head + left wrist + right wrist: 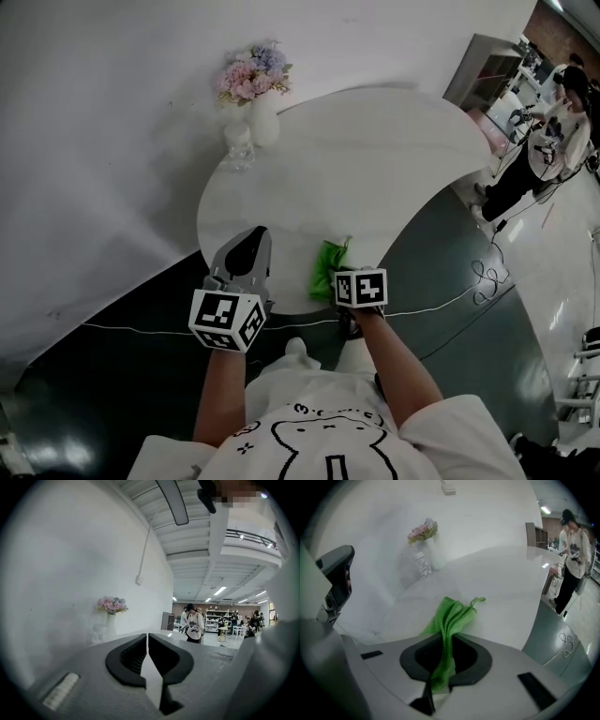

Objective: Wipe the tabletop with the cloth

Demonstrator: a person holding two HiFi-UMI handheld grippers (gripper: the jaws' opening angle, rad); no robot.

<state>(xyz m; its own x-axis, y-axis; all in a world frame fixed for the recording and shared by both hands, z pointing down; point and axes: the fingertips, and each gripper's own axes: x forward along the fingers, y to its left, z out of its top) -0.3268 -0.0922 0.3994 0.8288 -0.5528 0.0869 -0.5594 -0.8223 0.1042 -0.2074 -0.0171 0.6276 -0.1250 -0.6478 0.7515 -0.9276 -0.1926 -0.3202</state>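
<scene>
Right gripper (pixel 443 667): we pinch the green cloth (pixel 451 618) by one bunched end, leaving its free end on the white table's (pixel 375 169) near edge to drag | left gripper (pixel 148 656): closed, empty, clear of the wiping path

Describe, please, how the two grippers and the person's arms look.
The left gripper and the right gripper have light grey bodies and black, curved jaw pads. Each carries a white cube with black square markers. The person wears a white short-sleeved T-shirt with a black line drawing, and the forearms are bare.
</scene>
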